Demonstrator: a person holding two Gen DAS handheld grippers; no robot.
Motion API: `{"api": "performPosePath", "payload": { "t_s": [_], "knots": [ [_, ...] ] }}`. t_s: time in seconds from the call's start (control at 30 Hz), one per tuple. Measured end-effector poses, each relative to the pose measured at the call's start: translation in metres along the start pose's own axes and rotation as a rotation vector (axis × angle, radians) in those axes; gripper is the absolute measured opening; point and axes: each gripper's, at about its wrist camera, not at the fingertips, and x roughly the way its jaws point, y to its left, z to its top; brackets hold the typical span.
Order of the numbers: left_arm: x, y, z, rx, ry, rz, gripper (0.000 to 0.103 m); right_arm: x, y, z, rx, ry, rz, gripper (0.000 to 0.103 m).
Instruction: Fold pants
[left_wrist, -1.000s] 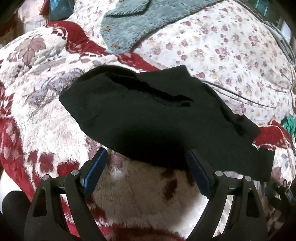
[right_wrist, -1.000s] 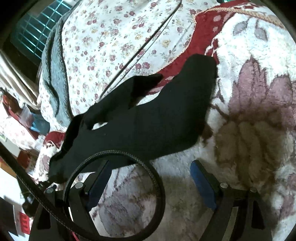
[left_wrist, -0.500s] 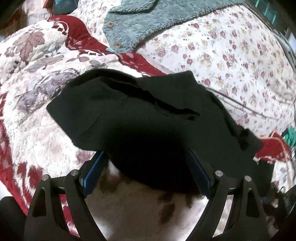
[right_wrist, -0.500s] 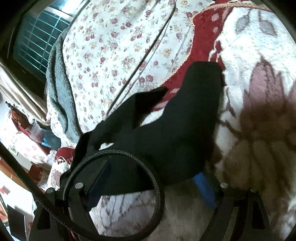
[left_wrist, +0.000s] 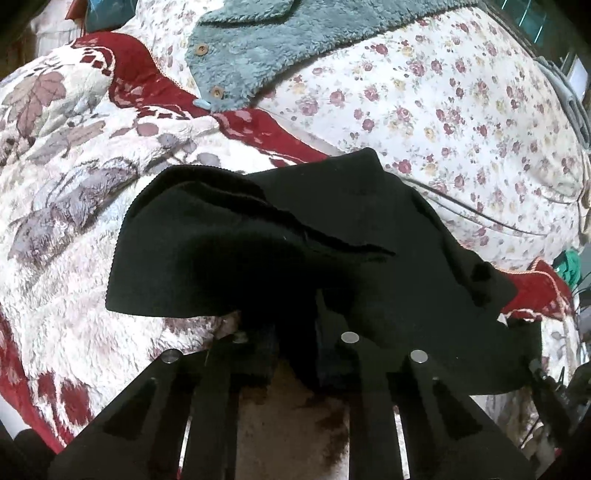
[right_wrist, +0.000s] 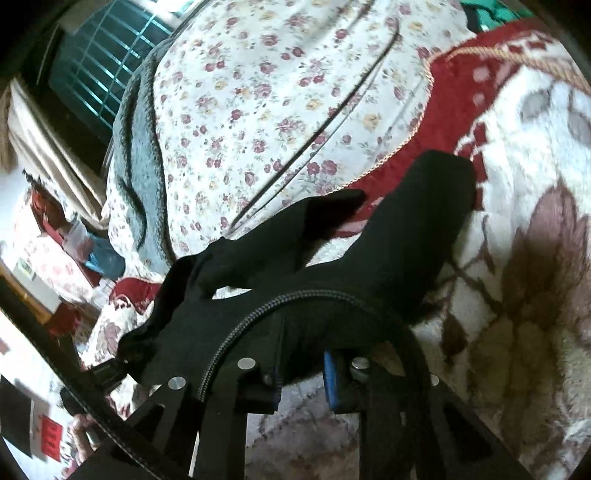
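The black pants (left_wrist: 258, 251) lie rumpled on a plush cream-and-red blanket (left_wrist: 74, 258). In the left wrist view their near hem runs down between the fingers of my left gripper (left_wrist: 295, 343), whose jaws are closing and pinch the cloth. In the right wrist view the black pants (right_wrist: 388, 258) stretch away with two ends pointing toward the far side. My right gripper (right_wrist: 301, 373) has its jaws closing on the near edge, with black fabric caught between the blue pads. Cloth hides the fingertips of both grippers.
A floral quilt (left_wrist: 443, 103) covers the far side of the bed. A teal fleece garment (left_wrist: 258, 48) with wooden buttons lies on it. A black braided cable (right_wrist: 236, 332) loops across my right gripper. Clutter (right_wrist: 55, 240) sits beyond the bed's left edge.
Both grippers moved forward over the pants' near edge and went from wide open to pinched on the cloth. The right edge has lifted slightly.
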Motion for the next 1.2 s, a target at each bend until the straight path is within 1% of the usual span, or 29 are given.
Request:
{"api": "performPosePath", "payload": {
  "t_s": [0.1, 0.2, 0.3, 0.4, 0.5, 0.63, 0.67, 0.7, 0.73, 0.77, 0.8, 0.83, 0.87, 0.93, 1.0, 1.03, 1.07, 1.1, 1.13, 1.17, 1.2],
  "knots": [
    [-0.005, -0.001, -0.001, 0.011, -0.002, -0.014, 0.01, -0.003, 0.004, -0.001, -0.01, -0.004, -0.001, 0.012],
    [-0.011, 0.001, 0.002, 0.013, -0.007, -0.049, 0.01, -0.008, 0.006, -0.002, -0.014, -0.015, 0.002, 0.012],
    [-0.015, 0.007, 0.003, -0.003, 0.005, -0.088, 0.009, -0.012, 0.005, -0.003, -0.007, -0.016, 0.004, 0.012],
    [-0.015, 0.018, -0.002, -0.05, 0.029, -0.123, 0.009, -0.011, 0.004, -0.006, -0.005, -0.01, 0.004, 0.012],
    [-0.017, 0.025, -0.009, -0.065, 0.025, -0.14, 0.009, -0.006, 0.0, -0.009, 0.0, 0.01, 0.001, 0.012],
    [-0.018, 0.023, -0.01, -0.066, 0.027, -0.136, 0.011, -0.001, -0.007, -0.014, 0.036, 0.032, 0.013, 0.013],
    [-0.018, 0.024, -0.01, -0.081, 0.024, -0.133, 0.018, 0.001, -0.01, -0.015, 0.057, 0.047, 0.007, 0.015],
    [-0.018, 0.024, -0.01, -0.088, 0.022, -0.13, 0.023, 0.002, -0.012, -0.017, 0.07, 0.052, 0.002, 0.025],
    [-0.018, 0.025, -0.01, -0.092, 0.019, -0.121, 0.038, 0.003, -0.013, -0.018, 0.084, 0.058, 0.0, 0.045],
    [-0.018, 0.025, -0.011, -0.099, 0.013, -0.104, 0.055, 0.003, -0.015, -0.02, 0.098, 0.062, 0.012, 0.049],
    [-0.018, 0.027, -0.012, -0.106, 0.009, -0.103, 0.06, 0.003, -0.016, -0.022, 0.108, 0.056, 0.036, 0.05],
    [-0.017, 0.03, -0.013, -0.124, 0.003, -0.116, 0.063, 0.004, -0.015, -0.023, 0.103, 0.054, 0.028, 0.051],
    [-0.014, 0.032, -0.013, -0.149, 0.004, -0.128, 0.064, 0.006, -0.014, -0.023, 0.096, 0.058, 0.019, 0.051],
    [-0.007, 0.033, -0.012, -0.172, 0.018, -0.12, 0.064, 0.011, -0.013, -0.022, 0.088, 0.06, 0.015, 0.051],
    [-0.005, 0.028, -0.01, -0.173, -0.006, -0.109, 0.068, 0.016, -0.012, -0.02, 0.086, 0.053, 0.019, 0.051],
    [-0.004, 0.026, -0.009, -0.174, -0.008, -0.104, 0.072, 0.018, -0.012, -0.019, 0.083, 0.053, 0.024, 0.047],
    [-0.003, 0.023, -0.008, -0.173, -0.016, -0.097, 0.072, 0.02, -0.012, -0.018, 0.079, 0.048, 0.036, 0.041],
    [-0.002, 0.02, -0.007, -0.162, -0.02, -0.087, 0.072, 0.022, -0.013, -0.018, 0.082, 0.049, 0.045, 0.028],
    [0.001, 0.015, -0.005, -0.136, -0.018, -0.069, 0.065, 0.025, -0.015, -0.017, 0.093, 0.06, 0.045, 0.023],
    [0.002, 0.013, -0.004, -0.113, -0.018, -0.064, 0.03, 0.024, -0.015, -0.018, 0.094, 0.056, 0.043, 0.021],
    [0.007, 0.01, -0.002, -0.087, 0.017, -0.084, 0.014, 0.023, -0.015, -0.017, 0.093, 0.049, 0.046, 0.016]
  ]
}}
